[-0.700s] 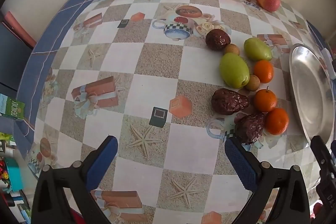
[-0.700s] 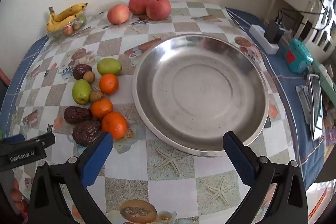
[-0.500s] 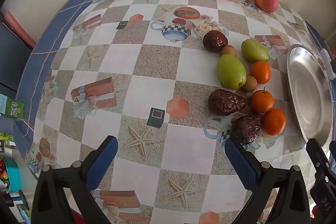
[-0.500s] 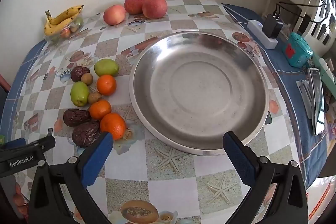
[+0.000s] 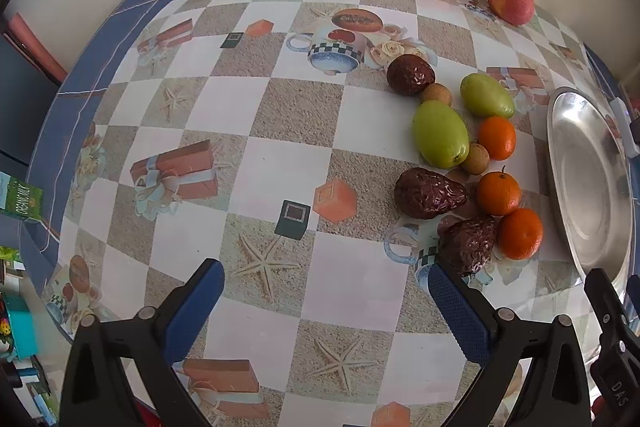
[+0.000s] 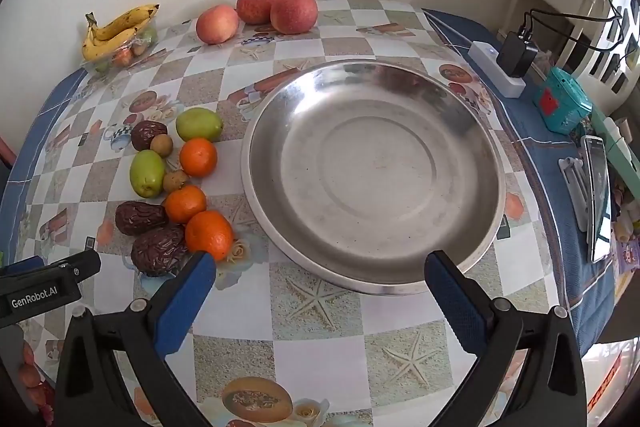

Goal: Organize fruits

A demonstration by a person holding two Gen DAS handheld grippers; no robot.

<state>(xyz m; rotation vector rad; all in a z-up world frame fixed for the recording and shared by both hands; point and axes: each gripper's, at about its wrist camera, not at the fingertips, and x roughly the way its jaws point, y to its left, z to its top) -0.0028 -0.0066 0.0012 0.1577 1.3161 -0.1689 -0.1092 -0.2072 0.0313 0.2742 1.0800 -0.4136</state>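
Note:
A cluster of fruit lies on the patterned tablecloth: three oranges [image 5: 519,233], two green fruits [image 5: 440,134], three dark wrinkled dates [image 5: 429,193] and small brown longans [image 5: 475,158]. The same cluster shows in the right wrist view, with the nearest orange [image 6: 209,235] and date [image 6: 159,254]. An empty steel plate [image 6: 372,171] sits right of the cluster. My left gripper [image 5: 324,289] is open and empty, its right finger near the closest date [image 5: 469,245]. My right gripper [image 6: 316,279] is open and empty, at the plate's near rim.
Three apples [image 6: 294,11] and a tray of bananas [image 6: 116,31] stand by the back wall. A power strip with charger [image 6: 498,69], a teal box [image 6: 562,105] and a phone [image 6: 598,197] lie at the right. The left gripper's body [image 6: 44,291] shows at the left.
Both grippers have shifted slightly; the fruit cluster and plate sit a little lower and closer in both views. Both stay open. Nothing on the table has moved.

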